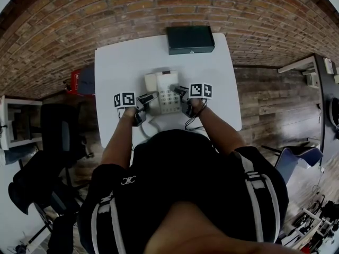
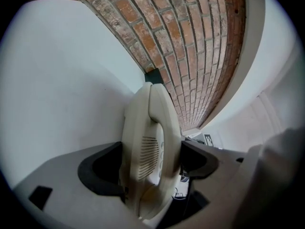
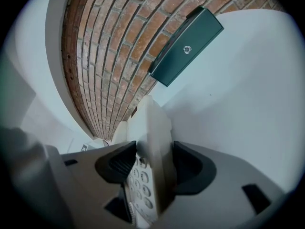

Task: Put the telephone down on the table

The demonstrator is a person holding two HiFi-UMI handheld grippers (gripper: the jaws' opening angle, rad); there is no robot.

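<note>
"Head view first: where is the cream plastic desk telephone (image 1: 163,91) with the keypad?"

"Over the near middle of the white rectangular table (image 1: 114,67), straight ahead of the person. Its handset is on the left and its keypad on the right. I cannot tell whether its underside touches the tabletop."

"What holds it?"

"Both grippers. The left gripper (image 1: 149,98) is at the telephone's near left and the right gripper (image 1: 181,92) at its near right."

"How do the jaws stand in the left gripper view?"

"The left gripper (image 2: 150,168) has its two dark jaws pressed on the telephone (image 2: 150,142). One is on the body's side and the other on the handset's, with the slotted grille showing between them. The table (image 2: 57,80) fills the left of that view."

"And the right gripper view?"

"The right gripper (image 3: 153,166) is clamped on the right edge of the telephone (image 3: 151,137), and the round keys show beside one jaw. The table (image 3: 248,89) spreads to the right."

"Is anything else on the table?"

"A dark green flat box (image 1: 190,39) lies at the far edge, well apart from the telephone. The same box (image 3: 186,46) shows in the right gripper view."

"And around the table?"

"A red brick wall (image 1: 79,15) stands past the far edge. There is wooden floor (image 1: 265,99) to the right and a black chair (image 1: 58,131) to the left."
</note>
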